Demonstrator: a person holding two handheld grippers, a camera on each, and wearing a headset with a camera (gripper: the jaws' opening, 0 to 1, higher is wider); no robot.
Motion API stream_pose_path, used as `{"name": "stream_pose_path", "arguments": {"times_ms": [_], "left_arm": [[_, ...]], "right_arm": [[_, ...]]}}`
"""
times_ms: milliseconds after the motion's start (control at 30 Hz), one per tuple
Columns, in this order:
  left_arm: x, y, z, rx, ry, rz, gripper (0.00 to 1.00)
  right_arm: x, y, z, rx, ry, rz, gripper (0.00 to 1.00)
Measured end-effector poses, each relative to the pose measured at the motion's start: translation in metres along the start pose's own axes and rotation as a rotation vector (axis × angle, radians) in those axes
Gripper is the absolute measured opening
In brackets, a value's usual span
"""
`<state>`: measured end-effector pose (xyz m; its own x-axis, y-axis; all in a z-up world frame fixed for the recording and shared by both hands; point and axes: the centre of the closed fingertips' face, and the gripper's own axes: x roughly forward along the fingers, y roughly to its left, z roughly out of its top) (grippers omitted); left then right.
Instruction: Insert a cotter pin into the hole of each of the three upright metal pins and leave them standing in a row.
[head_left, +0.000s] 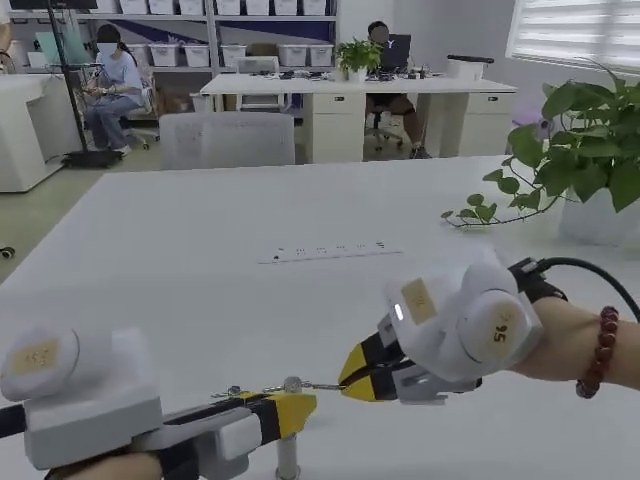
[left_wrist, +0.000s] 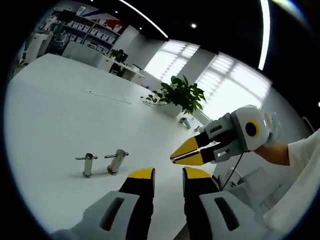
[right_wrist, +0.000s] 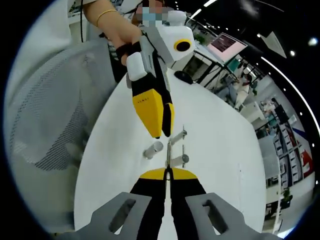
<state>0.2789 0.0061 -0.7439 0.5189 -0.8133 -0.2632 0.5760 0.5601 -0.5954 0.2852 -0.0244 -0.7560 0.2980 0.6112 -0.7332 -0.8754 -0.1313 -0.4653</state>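
Here, wide white tabletop (head_left: 180, 260) open toward its far edge, power strip (head_left: 330, 252) mid-surface, potted plant (head_left: 585, 160) at right edge, upright metal pins (left_wrist: 88, 165) by the near edge, right hand-held gripper (right_wrist: 169, 172) clenched on a cotter pin (right_wrist: 169, 151), left hand-held gripper (left_wrist: 168, 174) released just beside.

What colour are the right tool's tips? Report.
Yellow, black behind; the right tool, shut on a cotter pin, shows best in the left gripper view.
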Motion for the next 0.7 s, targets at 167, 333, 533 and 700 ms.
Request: {"name": "stream_pose_path", "arguments": {"times_ms": [167,333,533,700], "left_arm": [[0.005,0.000,-0.003,-0.033,0.011,-0.018,0.16],[0.009,-0.004,-0.005,-0.081,0.016,-0.039,0.12],[0.012,-0.005,-0.007,-0.114,0.025,-0.046,0.09],[0.013,-0.004,-0.009,-0.133,0.026,-0.037,0.03]], "right_arm": [[0.002,0.005,0.003,0.001,-0.003,0.006,0.03],[0.004,0.008,0.003,-0.011,0.003,0.009,0.03],[0.004,0.010,0.005,-0.017,0.001,0.004,0.03],[0.004,0.011,0.008,-0.019,-0.004,0.003,0.03]]}}
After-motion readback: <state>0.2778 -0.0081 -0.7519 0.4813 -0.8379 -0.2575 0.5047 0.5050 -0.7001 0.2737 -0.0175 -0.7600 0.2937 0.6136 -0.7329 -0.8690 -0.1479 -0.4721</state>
